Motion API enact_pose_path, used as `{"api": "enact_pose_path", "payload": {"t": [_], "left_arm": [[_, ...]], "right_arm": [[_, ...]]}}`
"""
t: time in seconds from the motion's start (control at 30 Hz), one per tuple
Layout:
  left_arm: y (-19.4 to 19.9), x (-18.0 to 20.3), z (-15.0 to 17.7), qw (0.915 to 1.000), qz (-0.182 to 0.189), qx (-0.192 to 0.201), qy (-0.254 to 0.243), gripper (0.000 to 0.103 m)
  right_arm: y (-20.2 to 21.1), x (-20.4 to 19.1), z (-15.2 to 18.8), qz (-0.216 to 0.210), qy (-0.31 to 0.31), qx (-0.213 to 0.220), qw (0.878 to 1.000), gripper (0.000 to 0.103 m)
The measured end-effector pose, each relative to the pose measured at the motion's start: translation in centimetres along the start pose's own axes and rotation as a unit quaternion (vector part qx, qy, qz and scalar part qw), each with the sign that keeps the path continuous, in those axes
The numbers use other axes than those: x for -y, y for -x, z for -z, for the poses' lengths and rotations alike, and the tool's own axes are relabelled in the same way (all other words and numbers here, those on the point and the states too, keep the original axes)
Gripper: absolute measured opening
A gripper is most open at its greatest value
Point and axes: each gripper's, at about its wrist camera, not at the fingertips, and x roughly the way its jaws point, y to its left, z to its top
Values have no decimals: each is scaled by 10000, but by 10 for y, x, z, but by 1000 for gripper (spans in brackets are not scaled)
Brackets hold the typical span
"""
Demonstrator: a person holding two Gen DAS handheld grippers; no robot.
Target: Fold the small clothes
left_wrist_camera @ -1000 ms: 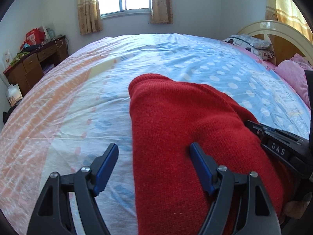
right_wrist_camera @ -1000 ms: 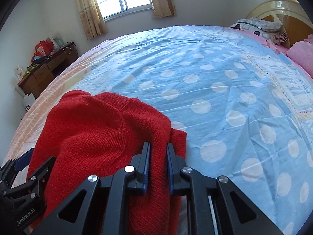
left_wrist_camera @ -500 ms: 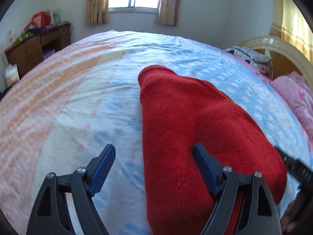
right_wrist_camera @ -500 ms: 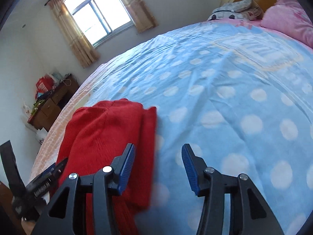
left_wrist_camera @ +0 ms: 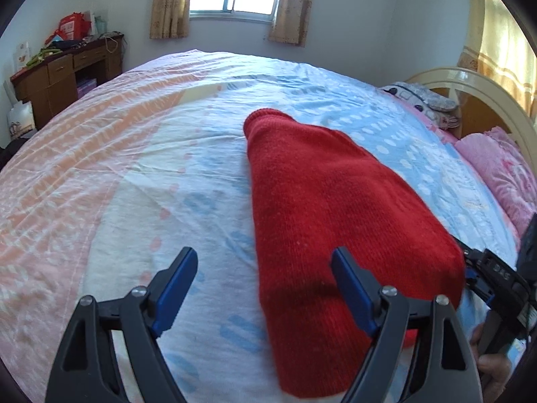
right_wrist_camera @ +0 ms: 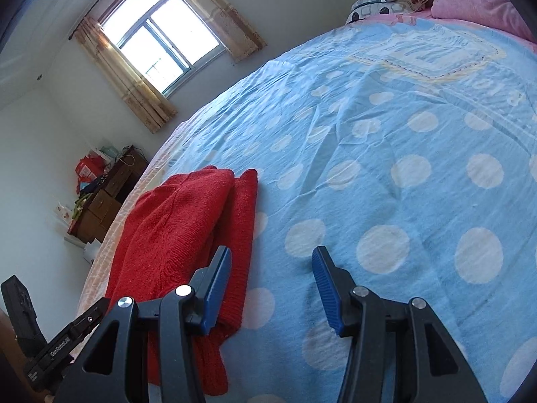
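— Where does the red knit garment [left_wrist_camera: 335, 221] sit?

— On the bed [left_wrist_camera: 141, 174], lying as a long narrow bundle near the close edge. In the right wrist view the red knit garment [right_wrist_camera: 178, 235] shows one layer doubled over another along its right side, so at least one fold looks done.

— And the grippers?

— Neither one holds cloth. The left gripper [left_wrist_camera: 265, 288] has its fingers spread wide; the right-hand finger hangs over the near end of the bundle, the other over bare sheet. The right gripper [right_wrist_camera: 272, 285] is also spread, its left finger [right_wrist_camera: 218, 285] just at the garment's right edge, the other above the dotted sheet.

— So which step is this?

— I judge it a pause between folds: a lengthwise fold seems finished, and the bundle is not yet shortened.

— What does the next move call for?

— Probably both grippers pinching the near end, through all layers, then carrying it toward the far end. The knit looks thick and soft, so a shallow pinch could catch only the top layer and pull the fold open.
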Motion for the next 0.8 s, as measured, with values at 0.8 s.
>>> {"api": "enact_pose_path", "payload": {"t": [0.8], "left_arm": [[6, -12, -5, 9969, 627, 181, 440, 85]], "right_arm": [[1, 2, 0, -195, -72, 11, 9998, 56]]}}
